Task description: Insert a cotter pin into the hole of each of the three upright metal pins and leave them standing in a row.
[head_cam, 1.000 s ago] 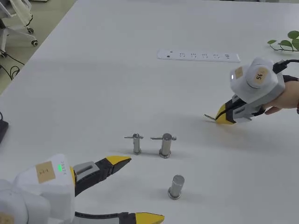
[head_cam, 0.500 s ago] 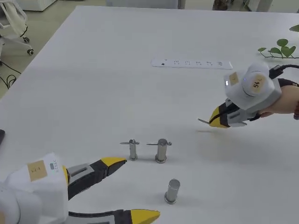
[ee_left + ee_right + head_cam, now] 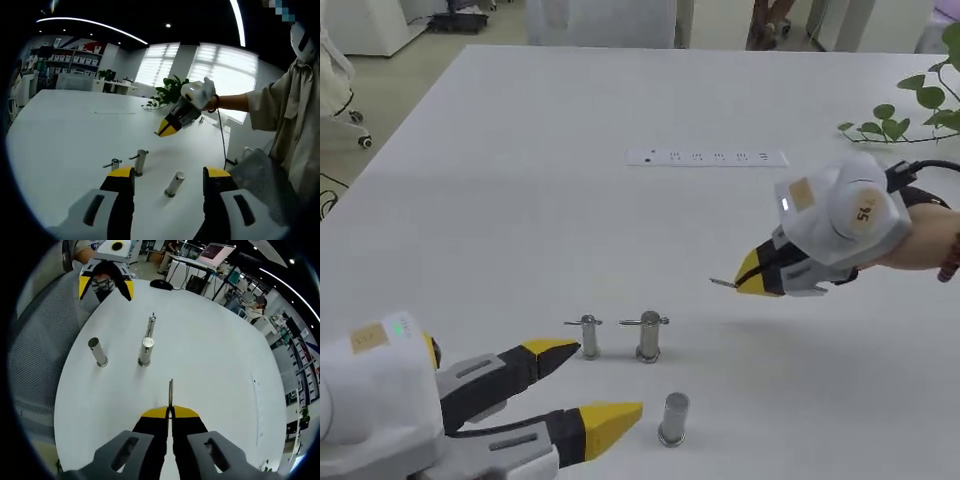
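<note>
Three upright metal pins stand on the white table. The far-left pin and the middle pin each carry a cotter pin through the top. A bare third pin stands nearer to me, in front of my left gripper, which is open with nothing between its jaws. My right gripper hovers over the table to the right, shut on a thin cotter pin that pokes out leftward. From the right gripper view the cotter pin points toward the pins. The bare pin lies between the left jaws' line of sight.
A white power strip lies further back on the table. A green plant sprawls at the far right edge. A person's sleeve and hand hold the right gripper. Chairs and floor lie beyond the left table edge.
My right gripper has lifted and moved left toward the pins with the cotter pin. The left gripper has crept forward toward the bare pin. The head camera has tilted, shifting the scene.
</note>
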Motion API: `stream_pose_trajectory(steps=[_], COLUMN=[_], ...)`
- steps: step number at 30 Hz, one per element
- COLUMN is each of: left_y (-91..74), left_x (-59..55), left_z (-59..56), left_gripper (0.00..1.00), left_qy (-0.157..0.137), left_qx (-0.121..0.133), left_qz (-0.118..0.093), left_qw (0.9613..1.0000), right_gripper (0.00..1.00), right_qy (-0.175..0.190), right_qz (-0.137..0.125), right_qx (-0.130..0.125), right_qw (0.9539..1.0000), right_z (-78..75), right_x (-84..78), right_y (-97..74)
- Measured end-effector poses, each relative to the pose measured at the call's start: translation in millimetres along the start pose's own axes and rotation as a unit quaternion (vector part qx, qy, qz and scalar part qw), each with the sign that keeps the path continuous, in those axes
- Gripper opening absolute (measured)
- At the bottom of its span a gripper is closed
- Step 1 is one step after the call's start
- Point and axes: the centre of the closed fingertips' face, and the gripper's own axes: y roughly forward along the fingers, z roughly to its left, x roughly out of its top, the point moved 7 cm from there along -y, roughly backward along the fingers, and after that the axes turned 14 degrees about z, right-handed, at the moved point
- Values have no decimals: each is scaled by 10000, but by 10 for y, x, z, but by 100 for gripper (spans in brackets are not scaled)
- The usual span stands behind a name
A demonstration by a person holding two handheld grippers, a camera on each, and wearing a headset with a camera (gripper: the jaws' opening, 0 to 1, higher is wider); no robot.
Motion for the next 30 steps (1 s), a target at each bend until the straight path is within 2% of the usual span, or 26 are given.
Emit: stream_pose_trajectory(steps=[5,15,18,20,22,27,30], left_y=[11,84,117,133,147,191,220], left_x=[33,56,61,58,72,95,115], left_z=[4,-43,-43,-45,-47,-95,-121], left_gripper=[46,37,35,32,31,30,29], left_qy=[-283,-835,-1109,-1356,-1536,-1810,-2052], left_qx=[-71,-266,-290,-337,-389,-531,-631], left_qz=[-42,69,85,142,80,43,13], left_qw=[9996,9961,9934,9901,9873,9820,9767], right_gripper=[2,2,2,2,2,2,2], right_qy=[-152,-438,-524,-590,-659,-755,-837], right_qz=[-140,-389,-434,-468,-502,-571,-594], right_qx=[-59,-101,-133,-158,-191,-207,-225], right_qw=[9998,9982,9976,9970,9964,9953,9945], right_z=[109,351,398,431,464,536,585], right_x=[96,323,381,420,458,528,564], right_y=[-66,-143,-164,-183,-199,-214,-226])
